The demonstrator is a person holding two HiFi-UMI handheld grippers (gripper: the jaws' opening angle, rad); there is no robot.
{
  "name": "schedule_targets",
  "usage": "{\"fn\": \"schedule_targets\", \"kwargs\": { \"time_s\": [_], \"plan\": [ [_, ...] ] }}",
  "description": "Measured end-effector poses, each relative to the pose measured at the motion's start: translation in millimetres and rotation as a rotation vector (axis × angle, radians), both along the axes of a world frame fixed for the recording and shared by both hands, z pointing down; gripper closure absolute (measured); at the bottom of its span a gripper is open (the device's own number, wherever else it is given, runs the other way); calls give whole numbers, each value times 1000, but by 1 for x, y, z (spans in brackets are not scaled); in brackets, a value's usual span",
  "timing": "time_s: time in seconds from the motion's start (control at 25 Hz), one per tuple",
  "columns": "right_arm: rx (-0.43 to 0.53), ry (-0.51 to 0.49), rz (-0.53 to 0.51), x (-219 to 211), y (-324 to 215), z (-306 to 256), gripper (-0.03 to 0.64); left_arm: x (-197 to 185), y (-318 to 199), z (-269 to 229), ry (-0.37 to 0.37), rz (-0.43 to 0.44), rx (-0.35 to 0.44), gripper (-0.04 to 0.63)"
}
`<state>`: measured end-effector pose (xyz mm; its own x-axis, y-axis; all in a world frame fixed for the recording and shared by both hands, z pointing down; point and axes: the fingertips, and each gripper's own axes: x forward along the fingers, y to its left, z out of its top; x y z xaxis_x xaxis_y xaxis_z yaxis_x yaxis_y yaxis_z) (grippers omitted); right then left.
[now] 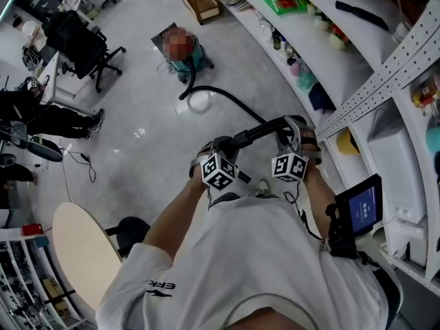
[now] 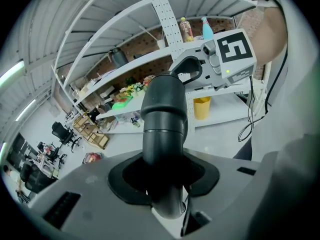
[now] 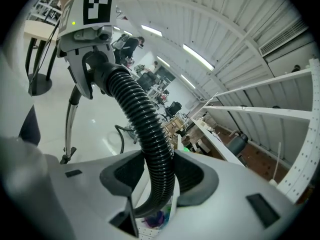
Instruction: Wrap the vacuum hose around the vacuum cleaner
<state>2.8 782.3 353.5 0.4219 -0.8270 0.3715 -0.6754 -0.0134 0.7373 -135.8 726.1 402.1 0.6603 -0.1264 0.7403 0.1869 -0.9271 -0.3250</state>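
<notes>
Left claw [image 2: 165, 181], right claw [image 3: 152, 181] clamp hose [image 3: 142, 119]; shelving [image 1: 385, 71] crowds right; vacuum cleaner [image 1: 196, 59] ahead.

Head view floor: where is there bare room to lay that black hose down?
Bare floor lies between the office chair, the vacuum cleaner and the hose, reaching down to the round table; only a thin cable crosses it. Crowded: the shelves on the right and, at the left edge, a person in black.

Open floor [image 1: 137, 157] ahead to the vacuum cleaner [image 1: 198, 58], shelving [image 1: 357, 40] close along the right, round table [image 1: 82, 253] lower left.
</notes>
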Motion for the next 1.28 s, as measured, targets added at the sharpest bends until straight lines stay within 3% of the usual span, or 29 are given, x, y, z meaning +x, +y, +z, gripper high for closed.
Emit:
{"fn": "schedule_targets", "kwargs": {
  "time_s": [0.36, 0.64, 1.04, 1.28],
  "plan": [
    [-5, 12, -15, 25, -53, -5, 430, 25, -50, 2, -1, -1, -30, 466],
    [-36, 41, 20, 39, -102, -3, 430, 41, -99, 8, 17, 49, -73, 466],
    [-36, 53, 137, 56, -196, -15, 430, 57, -193, -4, 55, 124, -122, 465],
    [-19, 32, 193, 72, -249, -18, 430, 71, -250, -10, 74, 148, -104, 466]
  ]
}}
